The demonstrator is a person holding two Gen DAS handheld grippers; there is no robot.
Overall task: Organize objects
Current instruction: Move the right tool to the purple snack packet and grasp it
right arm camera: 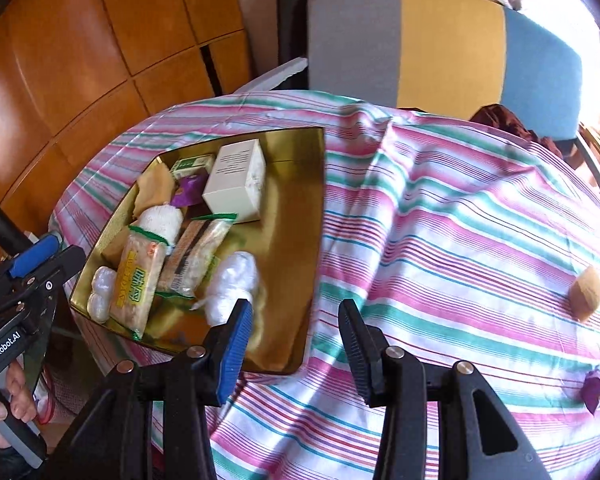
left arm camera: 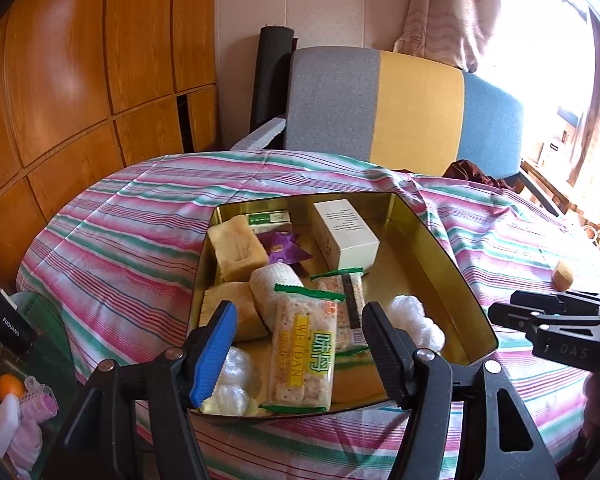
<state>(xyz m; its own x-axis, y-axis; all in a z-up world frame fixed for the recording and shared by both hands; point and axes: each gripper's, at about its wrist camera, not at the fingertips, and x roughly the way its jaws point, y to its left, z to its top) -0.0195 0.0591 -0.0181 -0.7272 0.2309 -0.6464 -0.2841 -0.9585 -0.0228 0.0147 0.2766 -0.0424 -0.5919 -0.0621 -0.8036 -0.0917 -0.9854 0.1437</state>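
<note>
Both my grippers, left point(left arm camera: 300, 354) and right point(right arm camera: 296, 346), stand part open, empty. Beyond: gold tin point(left arm camera: 452, 276) crowded with snacks; far right, cake point(right arm camera: 587, 293), purple sweet point(right arm camera: 595, 389), partly cut off.

Wood panels point(left arm camera: 80, 92) cover the left wall; a chair point(left arm camera: 400, 108) (grey, yellow, blue) stands near the bright window point(left arm camera: 548, 40).

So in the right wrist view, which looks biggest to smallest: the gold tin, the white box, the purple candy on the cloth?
1. gold tin, by far the largest.
2. white box inside it.
3. purple candy on the striped cloth, smallest, though it lies nearer the camera than the box.
</note>
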